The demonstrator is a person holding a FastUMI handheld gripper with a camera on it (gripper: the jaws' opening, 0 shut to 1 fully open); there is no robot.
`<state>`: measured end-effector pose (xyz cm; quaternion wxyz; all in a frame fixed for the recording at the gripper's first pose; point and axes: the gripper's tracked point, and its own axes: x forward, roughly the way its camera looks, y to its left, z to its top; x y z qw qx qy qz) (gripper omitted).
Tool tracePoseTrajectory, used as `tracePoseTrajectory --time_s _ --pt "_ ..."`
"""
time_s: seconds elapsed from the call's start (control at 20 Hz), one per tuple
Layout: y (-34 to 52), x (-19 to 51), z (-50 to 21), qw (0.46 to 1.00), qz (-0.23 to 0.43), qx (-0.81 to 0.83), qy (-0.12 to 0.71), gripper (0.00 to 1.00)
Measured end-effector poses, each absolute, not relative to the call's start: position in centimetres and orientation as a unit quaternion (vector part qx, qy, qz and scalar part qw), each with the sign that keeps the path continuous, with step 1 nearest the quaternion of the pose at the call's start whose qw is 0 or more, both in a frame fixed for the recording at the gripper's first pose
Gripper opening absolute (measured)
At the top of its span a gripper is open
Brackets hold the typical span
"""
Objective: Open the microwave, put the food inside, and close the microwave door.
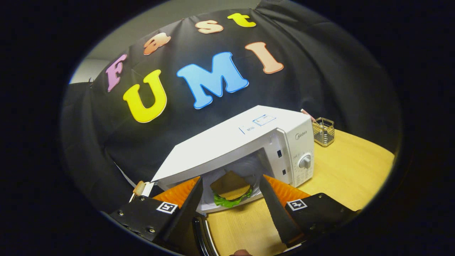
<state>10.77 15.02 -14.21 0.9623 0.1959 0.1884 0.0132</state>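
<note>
The white microwave (249, 137) stands on the wooden table (352, 177) with its cavity open toward me. A sandwich (230, 188), a bread slice over green lettuce, lies on a white plate (209, 205) in the mouth of the cavity. My gripper (230, 179) is open, its fingers (190, 202) spread wide to either side of the sandwich and touching neither it nor the plate. A dark curved edge with a pale rim (201, 233), seemingly the open door, shows low between the fingers.
The control panel with its round dial (305, 161) sits right of the cavity. A small wire basket (324, 132) with a pink stick in it stands behind the microwave's right side. A small tan object (138, 188) lies by the microwave's left corner.
</note>
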Motion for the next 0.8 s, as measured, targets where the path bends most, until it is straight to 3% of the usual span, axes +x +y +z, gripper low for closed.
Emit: tracePoseTrajectory --time_s 0.3,0.8 --pt "18.7 4.8 -9.7 0.97 0.109 0.141 0.163 0.96" --pt "29.1 -3.8 -6.1 0.935 0.299 0.123 0.144 0.98"
